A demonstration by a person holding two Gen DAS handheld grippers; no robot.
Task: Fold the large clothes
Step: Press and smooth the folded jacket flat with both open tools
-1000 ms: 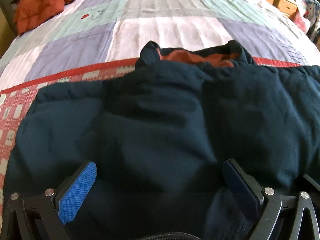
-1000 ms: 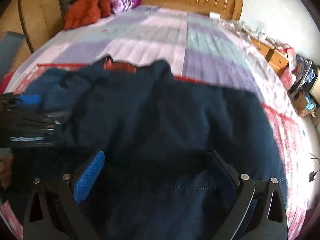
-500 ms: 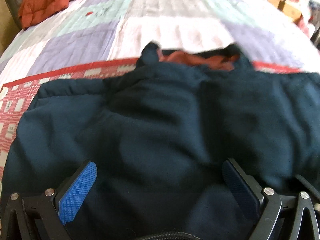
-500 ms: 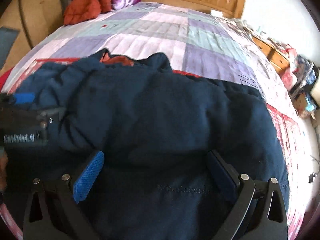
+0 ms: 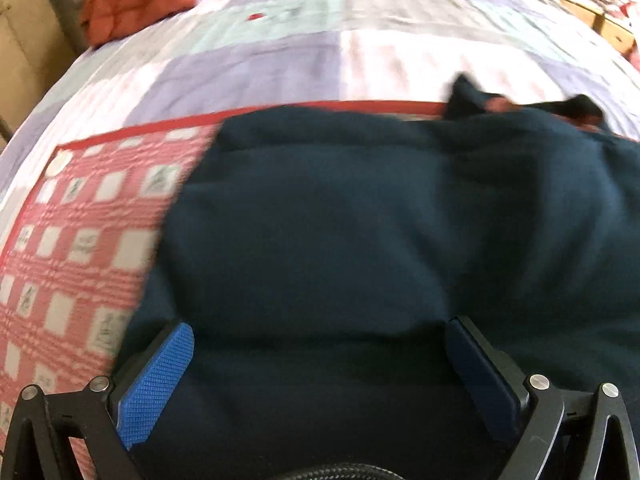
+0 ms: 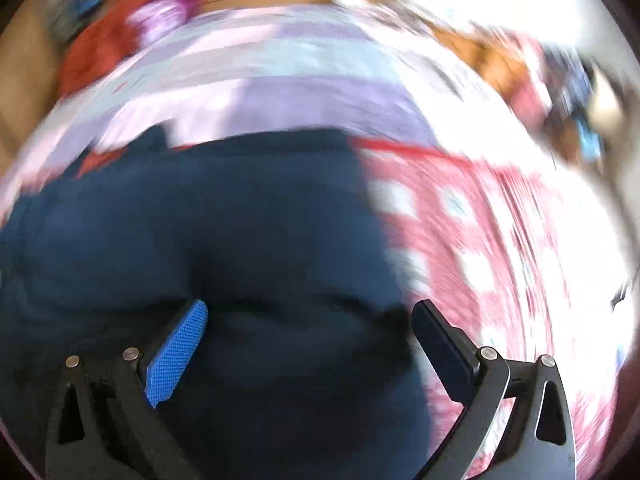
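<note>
A large dark navy padded jacket [image 5: 380,232] lies spread on the bed, its collar with orange lining [image 5: 500,106] at the far side. My left gripper [image 5: 320,360] hovers open over the jacket's left part, near its left edge, with nothing between its blue pads [image 5: 156,380]. In the blurred right wrist view the same jacket [image 6: 200,240] fills the left and middle. My right gripper [image 6: 308,344] is open above the jacket's right edge, and nothing is held.
The bed carries a patchwork quilt [image 5: 280,40] and a red-and-white checked cover [image 5: 80,232] under the jacket. An orange-red garment [image 5: 140,0] lies at the far left by the headboard. Wooden furniture with clutter [image 6: 520,64] stands to the right of the bed.
Both grippers have swung outward: the left view shifted toward the jacket's left edge, the right view toward its right edge. The right view is now heavily blurred. Both stay open.
</note>
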